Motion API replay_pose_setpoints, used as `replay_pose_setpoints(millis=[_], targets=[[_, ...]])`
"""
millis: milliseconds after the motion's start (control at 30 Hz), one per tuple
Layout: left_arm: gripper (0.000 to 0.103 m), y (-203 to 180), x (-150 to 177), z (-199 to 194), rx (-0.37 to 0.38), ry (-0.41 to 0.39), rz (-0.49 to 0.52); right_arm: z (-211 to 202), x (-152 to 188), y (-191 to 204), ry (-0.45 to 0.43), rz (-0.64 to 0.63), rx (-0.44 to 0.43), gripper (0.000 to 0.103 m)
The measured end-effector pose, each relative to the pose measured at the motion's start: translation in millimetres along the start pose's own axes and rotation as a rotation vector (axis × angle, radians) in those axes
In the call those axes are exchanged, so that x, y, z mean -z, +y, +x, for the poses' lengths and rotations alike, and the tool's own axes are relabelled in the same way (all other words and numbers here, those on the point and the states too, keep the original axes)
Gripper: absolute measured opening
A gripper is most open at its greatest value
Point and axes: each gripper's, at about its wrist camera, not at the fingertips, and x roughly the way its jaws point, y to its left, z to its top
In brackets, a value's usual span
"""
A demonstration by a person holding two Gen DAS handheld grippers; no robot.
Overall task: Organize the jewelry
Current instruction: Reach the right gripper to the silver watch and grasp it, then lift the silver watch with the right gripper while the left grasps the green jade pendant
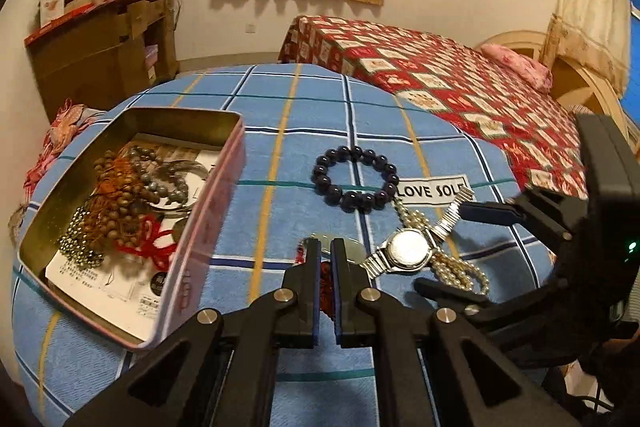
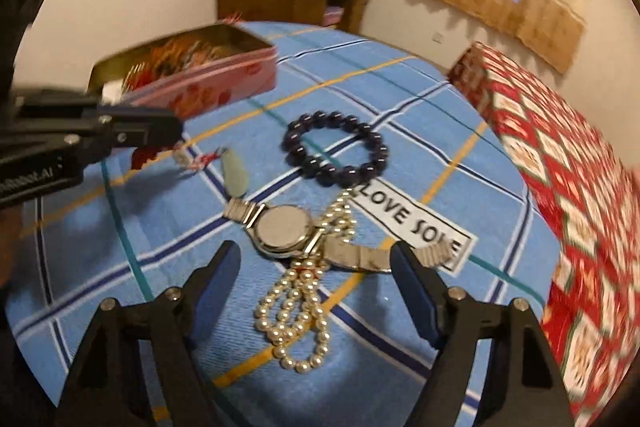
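Observation:
An open pink tin [image 1: 200, 227] [image 2: 208, 83] on the blue plaid cloth holds several bead strings. A dark bead bracelet [image 1: 356, 179] [image 2: 334, 153], a silver watch [image 1: 408, 251] [image 2: 284, 229] and a pearl necklace [image 1: 460, 271] [image 2: 298, 315] lie on the cloth. My left gripper [image 1: 326, 247] [image 2: 176, 131] is shut on the red cord [image 1: 326, 279] [image 2: 204, 159] of a pale jade pendant [image 1: 352, 251] [image 2: 236, 175]. My right gripper [image 2: 314, 259] [image 1: 452, 247] is open, its fingers either side of the watch and pearls.
A white "LOVE SOLE" label [image 1: 432, 191] [image 2: 412, 223] is sewn on the cloth. A bed with a red patterned cover [image 1: 440, 75] [image 2: 560, 167] stands to the right. A cardboard box piled with clothes [image 1: 104, 39] is at the back left.

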Motion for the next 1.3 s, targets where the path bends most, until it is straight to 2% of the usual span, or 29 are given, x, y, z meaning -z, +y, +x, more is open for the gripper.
replay_pose_setpoints(millis=[67,100,133,167,200,233,300,333,367,433,567,700,767,833,900,933,1000,1100,1200,1300], targets=[[0.006,0.2,-0.5,1.8,-0.016,0.005,-0.007,2.9,-1.8,-1.4,-0.002,-0.019,0.026,0.079],[0.016,1.6,-0.9,4.0,-0.014,0.013,-0.019,4.4,-3.2,-2.5,0.002,-0.019,0.029,0.079],[0.035,3.0,-0.8,5.2,-0.011,0.016,-0.027,6.9,-4.5,-4.8,0.008,-0.017,0.018,0.079],[0.044,4.7,-0.9,5.4,-0.017,0.015,-0.038,9.7,-5.3,-7.2,0.013,-0.013,-0.002,0.079],[0.058,6.4,-1.1,3.7,-0.032,0.002,-0.049,11.5,-6.0,-8.1,0.017,-0.012,-0.015,0.079],[0.063,7.4,-0.9,1.8,-0.037,-0.007,-0.052,12.9,-5.7,-8.5,0.021,-0.014,-0.028,0.078],[0.063,8.0,-1.5,-0.3,-0.022,-0.011,-0.050,12.5,-5.5,-9.6,0.020,-0.008,-0.070,0.070],[0.063,7.9,-1.7,-0.6,-0.018,-0.010,-0.046,11.8,-5.1,-10.4,0.019,0.001,-0.100,0.058],[0.063,7.1,-1.8,-0.2,-0.017,-0.007,-0.037,11.6,-5.5,-10.1,0.017,0.006,-0.108,0.049],[0.063,3.7,-1.8,1.9,-0.021,0.004,-0.014,9.9,-5.7,-7.7,0.015,0.003,-0.106,0.042],[0.063,-6.0,-0.6,9.7,-0.039,0.034,0.039,5.5,-5.3,-8.8,-0.003,0.024,-0.108,0.035],[0.063,-13.2,1.1,19.7,-0.045,0.071,0.082,0.9,-3.3,-15.8,-0.025,0.082,-0.143,0.034],[0.062,-15.4,1.6,26.1,-0.061,0.097,0.102,-0.5,-2.3,-17.6,-0.035,0.099,-0.134,0.033],[0.045,-14.9,2.6,34.3,-0.066,0.127,0.109,-2.8,-1.2,-21.2,-0.049,0.127,-0.137,0.033],[0.041,-10.8,3.4,38.9,-0.086,0.133,0.100,-7.2,-0.4,-25.9,-0.069,0.159,-0.139,0.033],[0.035,-8.1,4.0,40.3,-0.077,0.149,0.086,-9.1,-0.3,-28.1,-0.078,0.174,-0.140,0.033],[0.031,-2.2,4.6,40.4,-0.059,0.153,0.059,-14.6,0.6,-32.3,-0.099,0.203,-0.150,0.033],[0.009,3.3,7.3,38.3,-0.073,0.151,0.058,-21.5,0.4,-35.7,-0.120,0.226,-0.156,0.033],[0.001,6.1,8.6,31.8,-0.069,0.133,0.045,-30.7,-0.6,-37.9,-0.152,0.240,-0.155,0.033],[0.000,6.5,5.9,21.7,-0.067,0.096,0.041,-41.0,-3.2,-40.3,-0.180,0.251,-0.158,0.033]])
